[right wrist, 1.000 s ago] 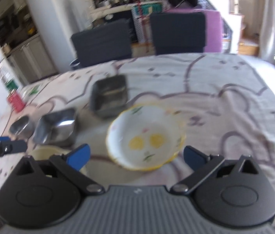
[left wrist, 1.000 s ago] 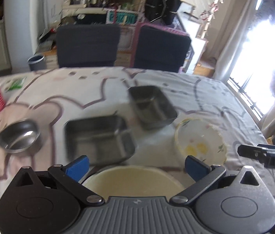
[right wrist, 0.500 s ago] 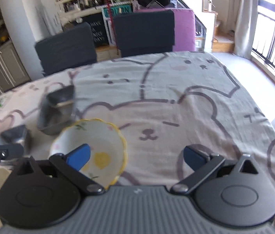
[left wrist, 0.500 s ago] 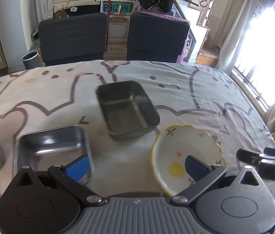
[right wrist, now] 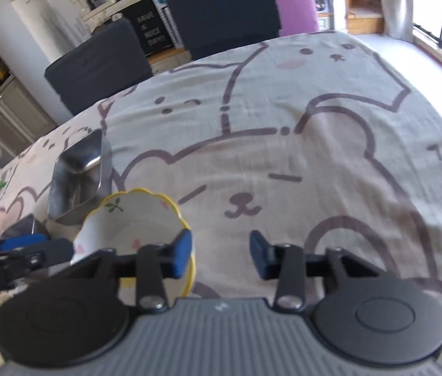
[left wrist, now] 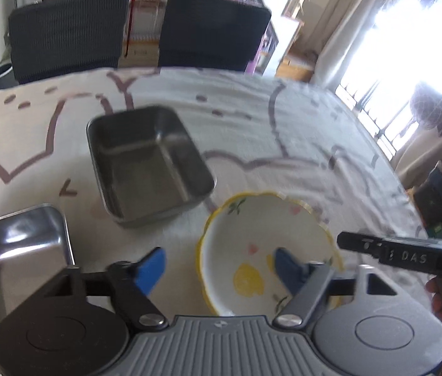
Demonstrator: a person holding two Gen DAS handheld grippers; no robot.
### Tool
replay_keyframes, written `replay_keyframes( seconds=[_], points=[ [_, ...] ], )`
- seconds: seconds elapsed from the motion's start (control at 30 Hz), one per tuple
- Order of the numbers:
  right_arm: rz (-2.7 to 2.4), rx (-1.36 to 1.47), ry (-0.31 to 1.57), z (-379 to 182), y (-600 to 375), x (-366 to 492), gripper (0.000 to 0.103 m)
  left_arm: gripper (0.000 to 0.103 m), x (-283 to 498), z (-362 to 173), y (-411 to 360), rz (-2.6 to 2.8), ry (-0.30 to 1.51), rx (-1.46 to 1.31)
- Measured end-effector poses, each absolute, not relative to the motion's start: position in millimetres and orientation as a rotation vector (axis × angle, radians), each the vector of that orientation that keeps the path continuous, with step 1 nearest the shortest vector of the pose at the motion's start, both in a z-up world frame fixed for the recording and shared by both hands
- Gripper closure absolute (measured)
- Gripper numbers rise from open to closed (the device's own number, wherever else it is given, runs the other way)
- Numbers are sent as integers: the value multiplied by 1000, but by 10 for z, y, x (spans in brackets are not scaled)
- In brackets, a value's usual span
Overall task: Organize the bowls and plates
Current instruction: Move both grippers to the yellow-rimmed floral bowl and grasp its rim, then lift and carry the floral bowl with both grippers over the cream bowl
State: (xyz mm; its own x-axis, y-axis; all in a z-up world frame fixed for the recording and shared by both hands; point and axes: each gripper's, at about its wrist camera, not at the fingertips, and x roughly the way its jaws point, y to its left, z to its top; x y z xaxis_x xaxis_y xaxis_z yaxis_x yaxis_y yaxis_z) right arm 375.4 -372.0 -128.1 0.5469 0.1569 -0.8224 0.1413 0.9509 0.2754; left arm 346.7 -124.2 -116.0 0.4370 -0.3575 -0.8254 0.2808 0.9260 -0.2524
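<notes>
We judge the sorting barely begun: both tongs, left [left wrist: 217, 266] and right [right wrist: 221, 257], have just been narrowing, spread around the white yellow-rimmed ceramic bowl's [left wrist: 261, 244] rim, not yet pinching, while both rectangular steel trays [left wrist: 148, 163] sit separate on the desk [right wrist: 314, 125].

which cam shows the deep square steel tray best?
Left wrist: the square steel tray sits near centre, whole rim and inside visible, slightly blurred. Right wrist shows it small at the left edge, seen obliquely, beside the floral bowl.
</notes>
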Motion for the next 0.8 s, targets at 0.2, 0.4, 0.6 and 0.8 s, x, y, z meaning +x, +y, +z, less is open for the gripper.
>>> replay_keyframes(
  seconds=[0.2, 0.4, 0.6, 0.8],
  points=[
    [64, 295, 1048, -1339, -3534, 3808, 80, 64, 3533, -1278, -1189, -401, 1097, -95],
    [61, 254, 1090, -1451, -3391, 3850, 88, 90, 3574, -1411, -1205, -390, 1141, -68],
    [61, 227, 1132, -1560, -3264, 3900, 90, 92, 3596, -1449, -1244, -397, 1150, -63],
    [48, 211, 1130, -1585, -3217, 3926, 89, 90, 3601, -1528, -1274, -402, 1155, -58]
  ],
)
